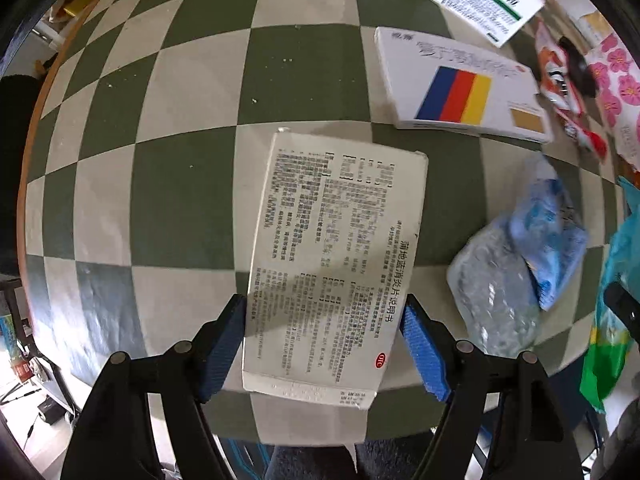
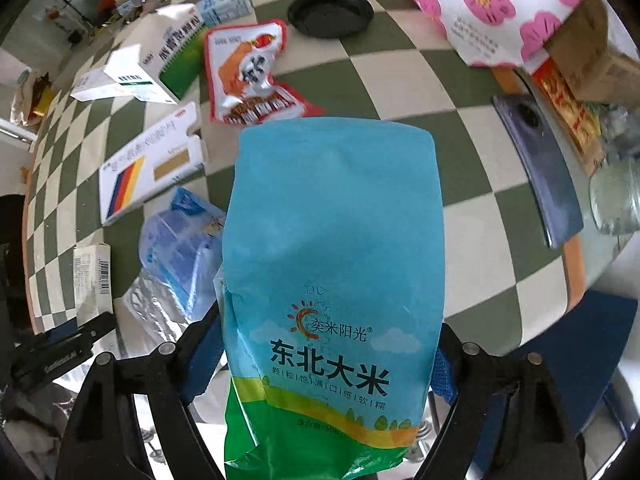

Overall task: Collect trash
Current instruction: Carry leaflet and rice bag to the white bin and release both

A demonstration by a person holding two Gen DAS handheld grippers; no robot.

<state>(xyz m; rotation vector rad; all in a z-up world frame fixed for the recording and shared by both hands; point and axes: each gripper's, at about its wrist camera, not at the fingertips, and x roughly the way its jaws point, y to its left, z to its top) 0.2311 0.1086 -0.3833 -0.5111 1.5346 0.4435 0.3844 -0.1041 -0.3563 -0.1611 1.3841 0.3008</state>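
Observation:
My left gripper [image 1: 324, 340] points down over the checkered table [image 1: 180, 208] and is shut on a white medicine box [image 1: 332, 264] covered in small print. Its blue pads [image 1: 224, 344] press the box's two long edges. The same box [image 2: 92, 276] shows at the left edge of the right wrist view. My right gripper [image 2: 324, 360] is shut on a blue and green rice bag [image 2: 336, 280], which hangs between the fingers and hides the table below it. That bag [image 1: 612, 312] also appears at the right edge of the left wrist view.
On the table lie a white box with blue, red and yellow stripes [image 2: 148, 172], a green and white box [image 2: 176, 48], a red snack wrapper [image 2: 248, 76], crumpled clear and blue plastic [image 2: 180, 240], a black lid [image 2: 330, 12], a pink-flowered paper bag [image 2: 492, 8] and a dark phone [image 2: 540, 168].

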